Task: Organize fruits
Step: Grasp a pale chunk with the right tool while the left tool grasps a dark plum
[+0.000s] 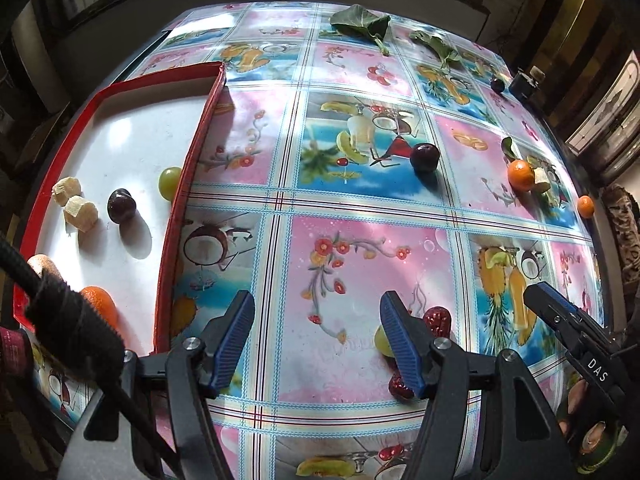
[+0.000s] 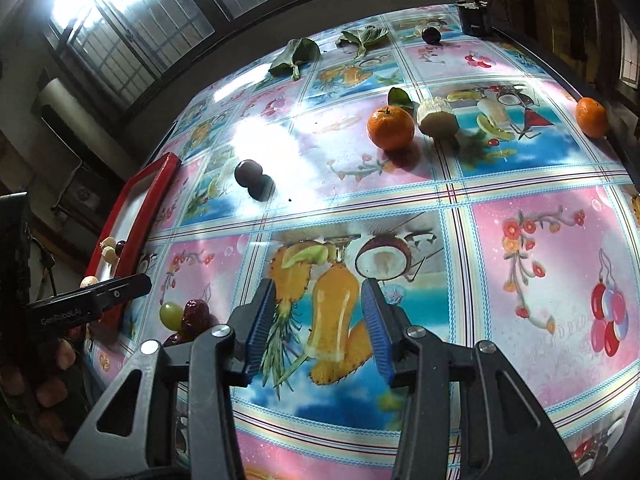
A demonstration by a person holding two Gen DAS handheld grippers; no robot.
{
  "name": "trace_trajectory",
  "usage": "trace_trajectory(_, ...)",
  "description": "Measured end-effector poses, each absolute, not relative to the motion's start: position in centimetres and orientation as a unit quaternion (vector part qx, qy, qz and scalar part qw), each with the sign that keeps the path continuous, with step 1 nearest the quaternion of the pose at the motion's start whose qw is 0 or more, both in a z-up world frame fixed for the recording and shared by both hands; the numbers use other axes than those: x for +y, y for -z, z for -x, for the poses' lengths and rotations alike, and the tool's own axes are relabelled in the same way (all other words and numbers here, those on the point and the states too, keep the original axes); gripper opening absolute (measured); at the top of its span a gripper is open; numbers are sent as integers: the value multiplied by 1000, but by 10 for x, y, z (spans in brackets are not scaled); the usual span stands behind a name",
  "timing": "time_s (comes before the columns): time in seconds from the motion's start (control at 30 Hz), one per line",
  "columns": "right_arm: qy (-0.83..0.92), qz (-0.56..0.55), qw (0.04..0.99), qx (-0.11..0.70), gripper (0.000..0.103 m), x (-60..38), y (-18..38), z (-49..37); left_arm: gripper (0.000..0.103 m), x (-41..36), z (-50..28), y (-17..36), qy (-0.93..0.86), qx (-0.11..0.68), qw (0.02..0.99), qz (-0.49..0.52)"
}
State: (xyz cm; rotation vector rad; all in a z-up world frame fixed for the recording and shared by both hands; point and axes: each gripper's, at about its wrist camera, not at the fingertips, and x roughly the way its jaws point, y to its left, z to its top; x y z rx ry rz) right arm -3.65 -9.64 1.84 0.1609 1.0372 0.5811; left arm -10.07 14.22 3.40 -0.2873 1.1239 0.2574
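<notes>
The left gripper points steeply down, its jaws wide apart with nothing between them. The right gripper angles down too, jaws parted more narrowly, also empty.

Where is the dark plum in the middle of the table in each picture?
Left wrist view: the dark plum lies right of centre, in the upper half, on the tablecloth.
Right wrist view: the dark plum lies left of centre, in the upper half.
Shared landmark: the red tray, left of the plum in both.
</notes>
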Motion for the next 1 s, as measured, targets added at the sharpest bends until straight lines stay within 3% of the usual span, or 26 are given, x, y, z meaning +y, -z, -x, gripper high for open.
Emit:
trace_trajectory(0.33, -230, -93, 847, 471, 49, -123, -22, 4, 65, 127, 82, -31, -112, 535, 829, 114)
trace_trajectory(0.63, -154, -71, 876, 451, 48, -129, -19, -77, 65, 116, 16, -34, -85, 511, 849, 103)
trace_trajectory(0.93, -160, -68, 881, 441, 48, -117, -17, -96, 65, 108, -31, -19, -84, 519, 845, 93)
trace_trajectory(1.0, -166, -75, 879, 441, 48, -117, -17, -98, 60, 108, -36, -14, -84, 522, 844, 93)
